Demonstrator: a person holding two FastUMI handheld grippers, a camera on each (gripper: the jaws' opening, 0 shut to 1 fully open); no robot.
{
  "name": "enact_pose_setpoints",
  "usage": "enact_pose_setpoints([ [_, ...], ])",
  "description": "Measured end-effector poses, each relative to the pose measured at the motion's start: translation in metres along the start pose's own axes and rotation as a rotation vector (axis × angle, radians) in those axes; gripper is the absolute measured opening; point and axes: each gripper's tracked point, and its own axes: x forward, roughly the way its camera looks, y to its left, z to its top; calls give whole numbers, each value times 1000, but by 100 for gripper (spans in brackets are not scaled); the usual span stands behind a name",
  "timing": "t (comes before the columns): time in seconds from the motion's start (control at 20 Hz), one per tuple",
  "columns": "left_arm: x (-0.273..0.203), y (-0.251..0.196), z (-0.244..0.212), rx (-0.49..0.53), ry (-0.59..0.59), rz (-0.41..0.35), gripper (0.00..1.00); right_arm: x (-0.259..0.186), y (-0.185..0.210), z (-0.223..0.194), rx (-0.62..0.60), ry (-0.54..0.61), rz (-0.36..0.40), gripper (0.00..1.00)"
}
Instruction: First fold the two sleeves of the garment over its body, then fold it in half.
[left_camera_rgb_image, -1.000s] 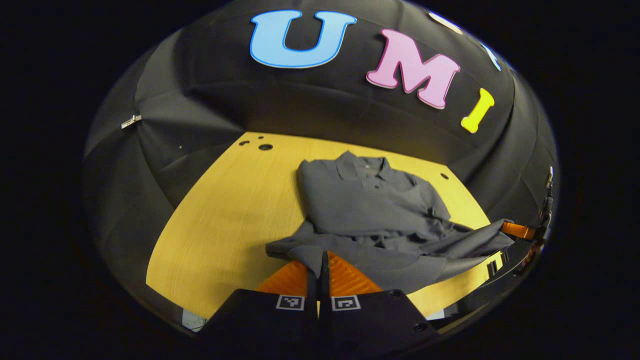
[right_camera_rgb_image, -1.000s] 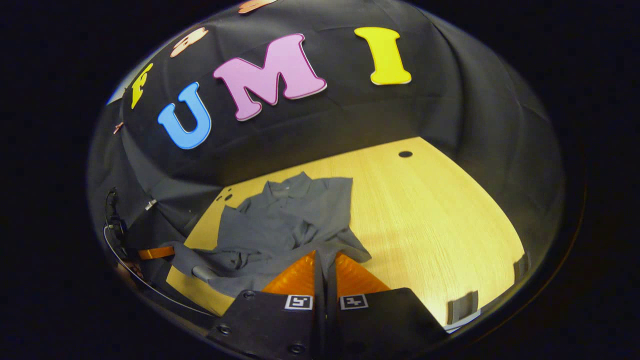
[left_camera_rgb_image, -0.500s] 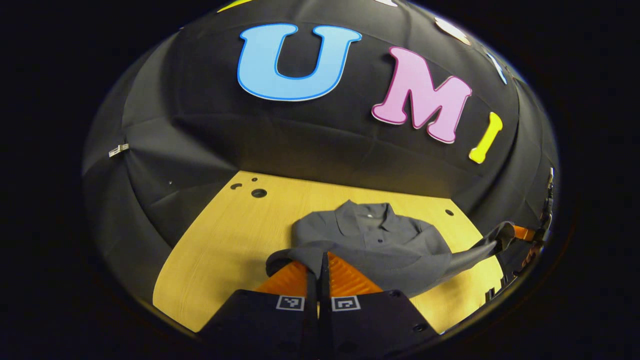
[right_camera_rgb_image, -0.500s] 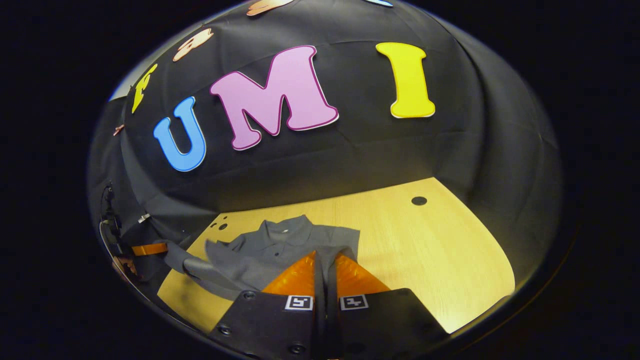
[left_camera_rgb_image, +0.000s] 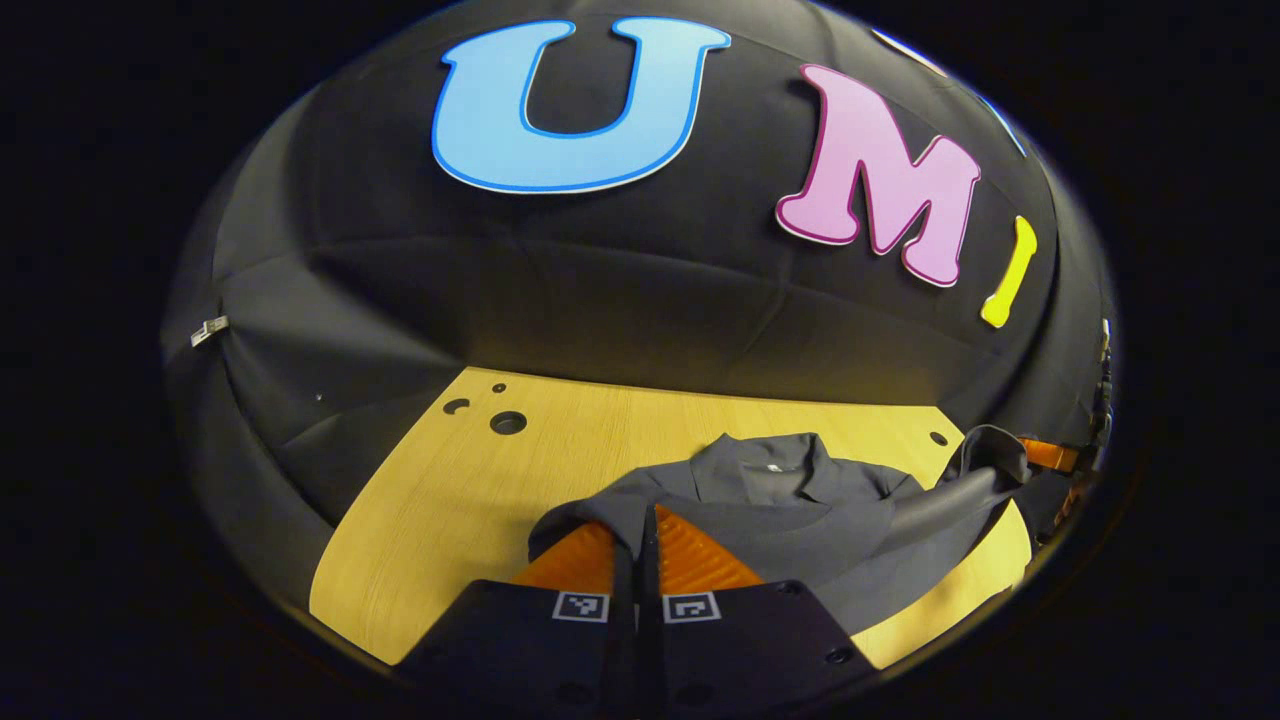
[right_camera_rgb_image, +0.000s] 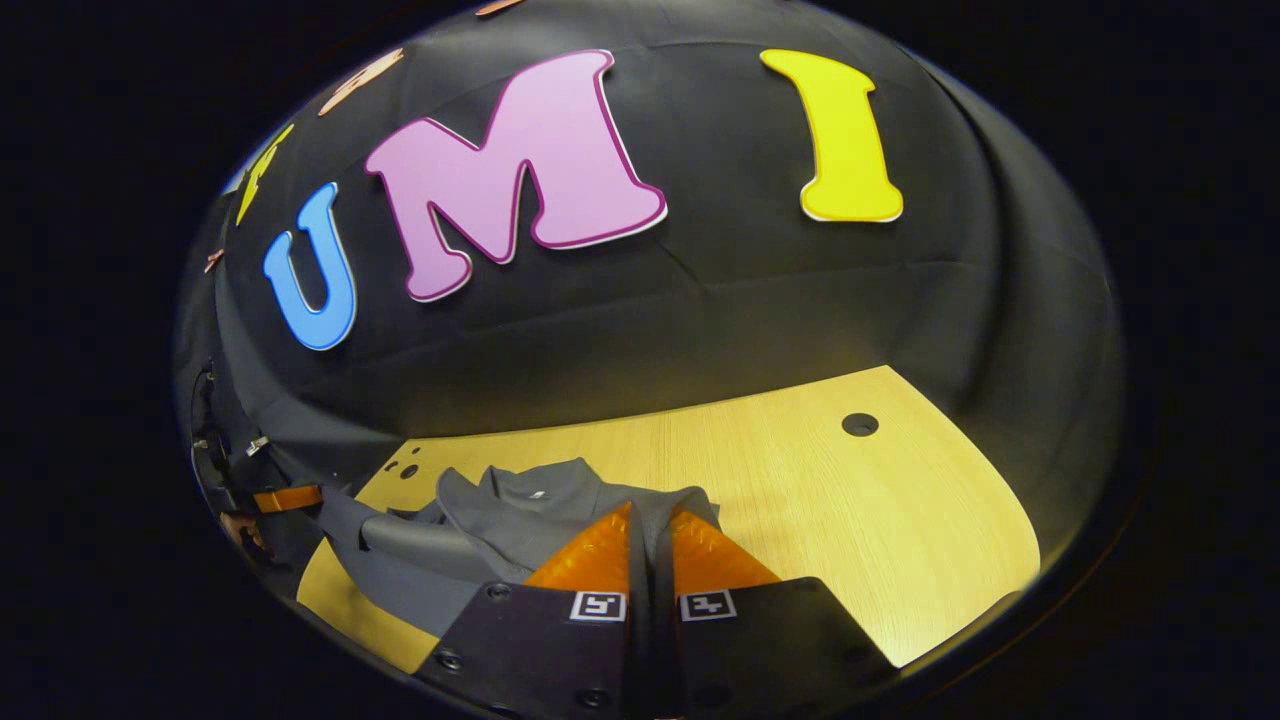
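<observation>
Half-fold under way: hem carried toward the collar.

The garment (left_camera_rgb_image: 780, 510) on the table (left_camera_rgb_image: 450, 500) is pinched by the closed left gripper (left_camera_rgb_image: 640, 530) and right gripper (right_camera_rgb_image: 650, 535); uneven travel would probably skew the fold.

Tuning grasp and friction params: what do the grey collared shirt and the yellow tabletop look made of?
Grey collared shirt: soft matte knit, likely cotton or a blend; it drapes and creases limply between the left gripper and right gripper, both pinching its hem. Fibre content can't be confirmed.

Yellow tabletop: wood or wood-look laminate, smooth with low sheen; fine straight grain lines and drilled round holes.
</observation>
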Motion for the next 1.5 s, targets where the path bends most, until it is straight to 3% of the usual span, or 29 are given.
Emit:
enact_pose_setpoints([
  [0.45, 105, 9, -26, 61, 42, 29, 5, 97, -21, -43, -3, 61, -43, 5],
  [0.85, 150, 16, -63, 81, 101, 55, 5, 139, -39, -87, 6, 150, -96, 6],
  [0.95, 154, 16, -69, 84, 113, 61, 7, 144, -46, -90, 11, 158, -117, 12],
  [1.0, 155, 15, -67, 78, 100, 58, 8, 146, -47, -91, 24, 160, -121, 19],
  [1.15, 152, 22, -66, 56, 85, 76, 16, 143, -53, -89, 39, 168, -142, 27],
  [1.2, 151, 22, -67, 56, 91, 80, 31, 139, -53, -86, 33, 163, -146, 38],
  [1.25, 147, 20, -67, 58, 92, 78, 45, 137, -55, -83, 23, 159, -154, 36],
  [1.3, 142, 19, -64, 57, 90, 76, 60, 132, -53, -79, 22, 154, -148, 51],
  [1.35, 137, 17, -61, 50, 83, 73, 75, 127, -51, -75, 22, 148, -145, 55],
  [1.4, 131, 14, -57, 41, 78, 71, 71, 121, -47, -70, 21, 142, -137, 70],
  [1.5, 116, 6, -48, 14, 55, 56, 78, 108, -43, -60, 9, 125, -129, 86],
])
